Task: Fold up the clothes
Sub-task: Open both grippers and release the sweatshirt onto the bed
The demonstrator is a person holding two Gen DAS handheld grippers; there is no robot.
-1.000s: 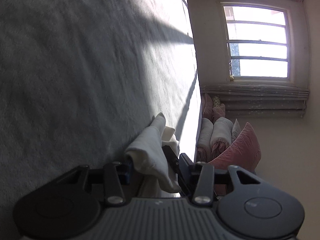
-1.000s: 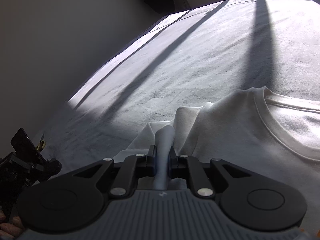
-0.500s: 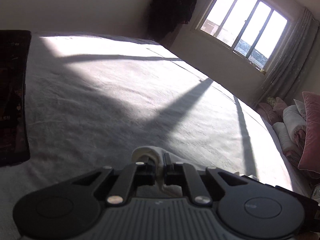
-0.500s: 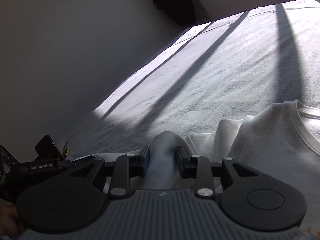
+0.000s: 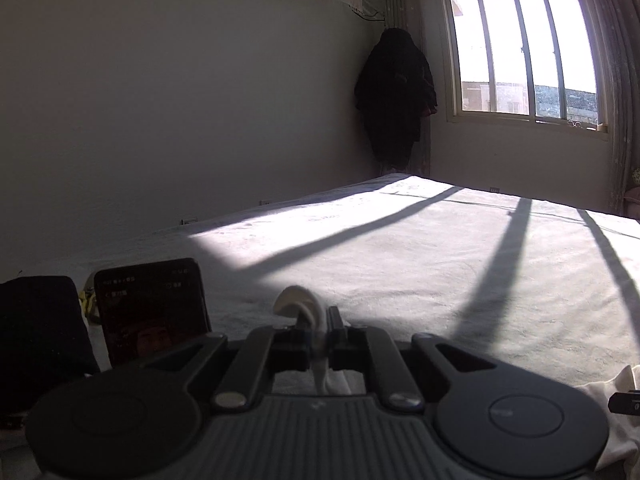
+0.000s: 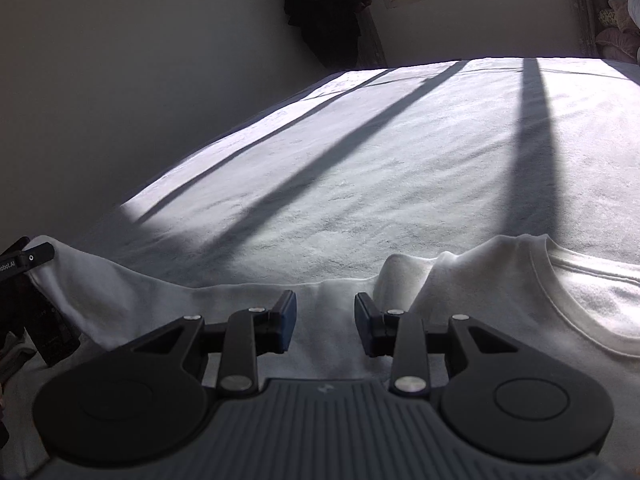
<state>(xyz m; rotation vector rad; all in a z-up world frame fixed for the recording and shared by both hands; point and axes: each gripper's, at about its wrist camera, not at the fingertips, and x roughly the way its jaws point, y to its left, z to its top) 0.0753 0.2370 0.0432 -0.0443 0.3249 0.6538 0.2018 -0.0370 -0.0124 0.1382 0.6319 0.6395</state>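
Item: white shirt (image 6: pixel 500 304), near edge of bed (image 6: pixel 400 160). Our right claw (image 6: pixel 325 322) has just released it; left claw (image 5: pixel 318 334) clenched on, seemingly, a sleeve (image 5: pixel 298 306), ready for folding.

We see strong daylight entering through the window (image 5: pixel 524 54), which is overexposed. It falls in bright patches across the bed (image 5: pixel 400 248), crossed by long dark bar shadows. The walls and nearby foreground lie in dim shade. Fisheye distortion bends straight edges near both frames' borders, with dark vignetted corners.
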